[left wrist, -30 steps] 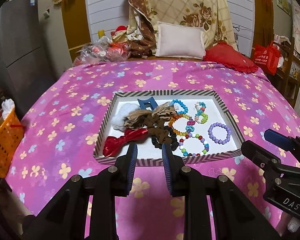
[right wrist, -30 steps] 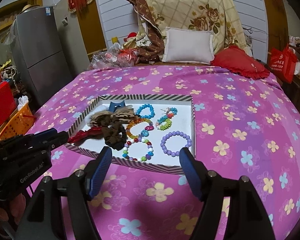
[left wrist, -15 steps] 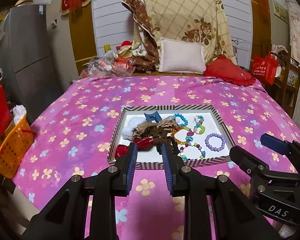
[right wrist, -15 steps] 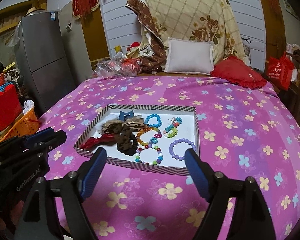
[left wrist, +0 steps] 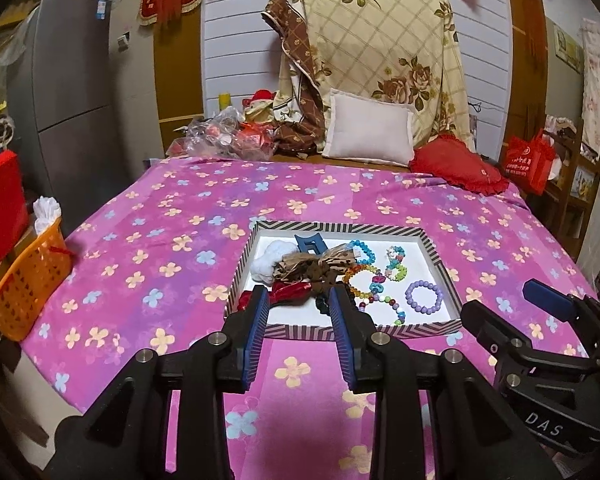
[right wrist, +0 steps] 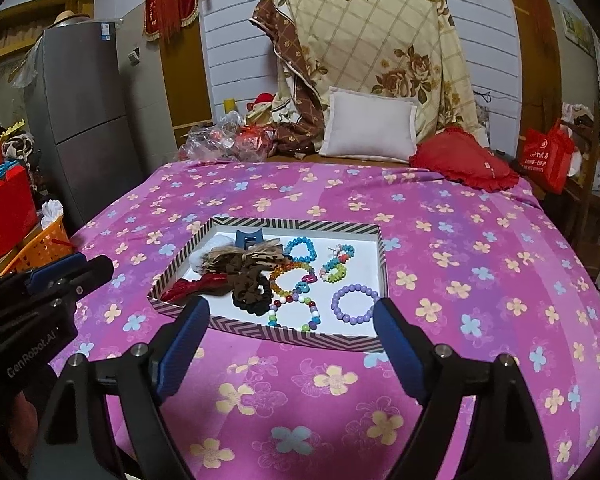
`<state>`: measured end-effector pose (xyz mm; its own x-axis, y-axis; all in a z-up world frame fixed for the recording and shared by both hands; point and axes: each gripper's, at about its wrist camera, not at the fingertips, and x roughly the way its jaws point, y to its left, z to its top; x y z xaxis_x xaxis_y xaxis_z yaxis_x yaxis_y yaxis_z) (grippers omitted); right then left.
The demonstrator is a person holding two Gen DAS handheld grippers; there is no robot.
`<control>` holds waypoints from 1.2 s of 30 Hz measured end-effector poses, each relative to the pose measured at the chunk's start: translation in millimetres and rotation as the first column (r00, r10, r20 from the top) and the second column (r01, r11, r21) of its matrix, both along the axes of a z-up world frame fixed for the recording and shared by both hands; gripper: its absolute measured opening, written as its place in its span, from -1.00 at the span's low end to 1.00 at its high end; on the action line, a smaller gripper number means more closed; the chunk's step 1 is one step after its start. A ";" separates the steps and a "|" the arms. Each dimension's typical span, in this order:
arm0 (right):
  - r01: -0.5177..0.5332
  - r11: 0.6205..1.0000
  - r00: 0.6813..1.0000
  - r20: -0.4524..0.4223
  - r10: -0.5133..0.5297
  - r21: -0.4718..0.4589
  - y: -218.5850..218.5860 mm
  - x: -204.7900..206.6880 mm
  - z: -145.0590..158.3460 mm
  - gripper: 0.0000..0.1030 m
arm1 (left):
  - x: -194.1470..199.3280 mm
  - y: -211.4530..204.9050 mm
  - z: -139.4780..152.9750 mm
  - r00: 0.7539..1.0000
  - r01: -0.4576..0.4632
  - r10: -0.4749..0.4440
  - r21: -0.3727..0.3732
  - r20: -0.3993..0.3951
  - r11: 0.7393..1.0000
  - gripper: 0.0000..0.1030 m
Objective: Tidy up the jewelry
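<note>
Bracelets lie in the striped tray (right wrist: 352, 342) mid-bed (right wrist: 480, 240), with bare bedspread all around. Left gripper (left wrist: 300, 300) hovers before it, jaws narrowly parted, empty; right gripper (right wrist: 290, 312) wide, empty.

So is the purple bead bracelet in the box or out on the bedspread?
In: the purple bracelet lies flat on the striped box white floor, near-right corner.

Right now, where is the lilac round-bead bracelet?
In the right wrist view, the lilac round-bead bracelet lies in the striped tray's near right corner, right of the multicoloured bead bracelet.
</note>
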<state>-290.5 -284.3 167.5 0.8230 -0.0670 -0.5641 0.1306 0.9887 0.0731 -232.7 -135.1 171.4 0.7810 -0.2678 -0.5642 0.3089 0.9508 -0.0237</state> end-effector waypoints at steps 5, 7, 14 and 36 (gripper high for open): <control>0.006 1.000 1.000 0.018 -0.006 -0.018 5.3 -7.2 7.2 0.69 | -4.9 4.3 3.2 1.000 0.003 -0.003 -0.013 0.006 1.000 -0.38; 0.019 1.000 0.999 0.030 -0.018 -0.018 5.1 -10.6 10.0 0.69 | -7.2 5.8 5.2 1.000 0.002 -0.002 -0.018 0.010 1.000 -0.38; 0.038 0.999 0.999 0.033 -0.037 -0.018 5.5 -16.6 12.9 0.72 | -9.5 11.3 8.8 1.000 -0.001 0.000 -0.037 -0.005 0.999 -0.38; 0.048 0.999 0.999 0.022 -0.047 -0.015 5.0 -23.5 9.9 0.73 | -16.7 6.4 10.8 1.000 -0.002 0.002 -0.005 0.003 1.000 -0.38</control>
